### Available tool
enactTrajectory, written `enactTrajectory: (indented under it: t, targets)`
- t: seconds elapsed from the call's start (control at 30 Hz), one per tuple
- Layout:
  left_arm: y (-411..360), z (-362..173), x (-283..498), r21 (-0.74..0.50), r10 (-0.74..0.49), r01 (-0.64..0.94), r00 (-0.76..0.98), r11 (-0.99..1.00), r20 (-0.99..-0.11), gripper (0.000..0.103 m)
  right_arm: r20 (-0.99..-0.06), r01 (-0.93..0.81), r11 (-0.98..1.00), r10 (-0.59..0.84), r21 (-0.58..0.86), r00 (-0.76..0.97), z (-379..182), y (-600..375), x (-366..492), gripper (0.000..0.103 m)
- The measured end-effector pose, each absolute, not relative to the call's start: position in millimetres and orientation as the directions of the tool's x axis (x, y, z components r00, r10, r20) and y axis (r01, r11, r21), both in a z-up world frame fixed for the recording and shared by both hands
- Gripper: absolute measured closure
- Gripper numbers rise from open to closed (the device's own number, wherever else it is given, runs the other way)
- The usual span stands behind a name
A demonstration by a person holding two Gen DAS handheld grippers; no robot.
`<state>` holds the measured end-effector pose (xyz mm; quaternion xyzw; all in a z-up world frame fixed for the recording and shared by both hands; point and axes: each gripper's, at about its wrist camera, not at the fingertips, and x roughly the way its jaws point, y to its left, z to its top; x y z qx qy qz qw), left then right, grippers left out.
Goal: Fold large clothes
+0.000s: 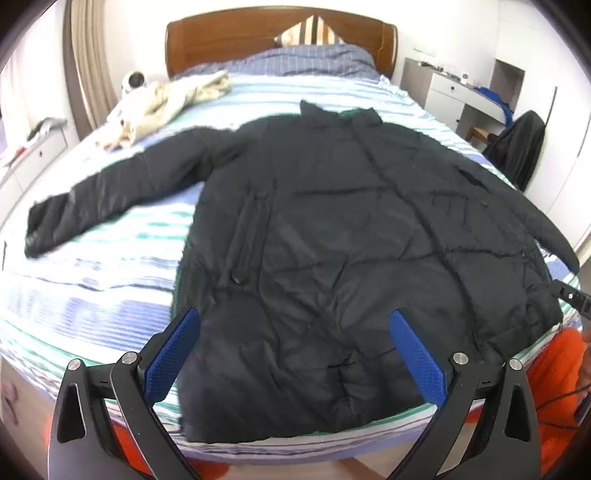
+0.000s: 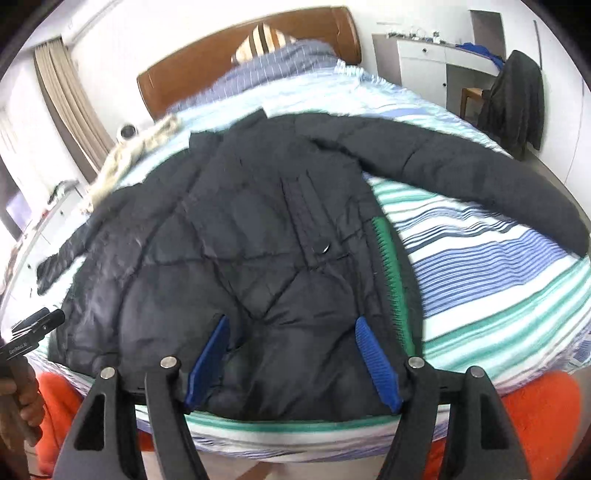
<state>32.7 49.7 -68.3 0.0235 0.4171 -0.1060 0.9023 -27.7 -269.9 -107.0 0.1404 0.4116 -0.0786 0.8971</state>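
Bedroom, white walls. Bed [image 1: 110, 288] with striped blue-green-white sheet, brown wooden headboard [image 1: 236, 40], striped pillow [image 1: 310, 31]. Beige curtain [image 1: 86, 62] at left. White drawer unit [image 1: 448, 92] at right, chair [image 1: 517, 147] draped in dark cloth beside it. Bright daylight, light wood floor.

Both views near, facing jacket [image 1: 332, 240] headboardward.

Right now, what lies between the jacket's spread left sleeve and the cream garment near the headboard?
Only bare striped bedsheet separates the black jacket sleeve from the cream garment, clearest in the left wrist view.
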Motion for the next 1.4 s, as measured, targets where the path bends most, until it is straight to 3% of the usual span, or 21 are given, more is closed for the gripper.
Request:
enactTrajectory:
  t: [0.13, 0.33, 0.5, 0.67, 1.0, 1.03, 1.07, 1.1, 1.13, 1.3, 1.4]
  targets:
    - [48, -55, 36, -0.011, -0.130, 0.186, 0.642, 0.982, -0.755, 0.001, -0.760, 0.260, 0.955, -0.064, 0.140, 0.647, -102, -275, -34, 0.030]
    - [60, -52, 40, -0.061, -0.131, 0.130, 0.643, 0.990, -0.755, 0.001, -0.686, 0.384, 0.865, -0.065, 0.323, 0.724, -87, -358, -56, 0.031]
    - [72, -61, 40, -0.079, -0.116, 0.087, 0.620, 0.993, -0.776, 0.001, -0.647, 0.603, 0.534, -0.130, 0.593, 0.751, -108, -486, -106, 0.030]
    - [73, -59, 40, -0.084, -0.111, 0.073, 0.617, 0.994, -0.779, 0.001, -0.591, 0.598, 0.282, -0.122, 0.750, 0.798, -134, -539, -125, 0.029]
    - [75, -49, 39, -0.058, -0.084, 0.062, 0.645, 0.996, -0.760, 0.001, -0.616, 0.642, 0.025, -0.257, 0.766, 0.745, -188, -596, -90, 0.032]
    - [76, -50, 38, -0.057, -0.080, 0.058, 0.642, 0.997, -0.762, 0.001, -0.621, 0.652, 0.032, -0.271, 0.758, 0.736, -187, -597, -87, 0.035]
    - [78, -51, 37, -0.053, -0.075, 0.054, 0.640, 0.997, -0.764, 0.001, -0.646, 0.693, 0.077, -0.300, 0.717, 0.702, -180, -598, -80, 0.051]
    - [79, -52, 36, -0.049, -0.071, 0.052, 0.639, 0.997, -0.766, 0.001, -0.664, 0.729, 0.131, -0.329, 0.672, 0.671, -172, -596, -74, 0.078]
    - [80, -53, 34, -0.038, -0.061, 0.049, 0.637, 0.998, -0.769, 0.001, -0.667, 0.751, 0.193, -0.358, 0.632, 0.653, -161, -592, -66, 0.084]
    - [83, -60, 34, -0.019, -0.043, 0.045, 0.623, 0.999, -0.781, 0.001, -0.519, 0.640, 0.616, -0.399, 0.459, 0.756, -65, -531, -31, 0.089]
    - [78, -65, 39, -0.030, -0.056, 0.053, 0.612, 0.998, -0.789, 0.001, -0.400, 0.440, 0.850, -0.310, 0.290, 0.862, -2, -452, 2, 0.089]
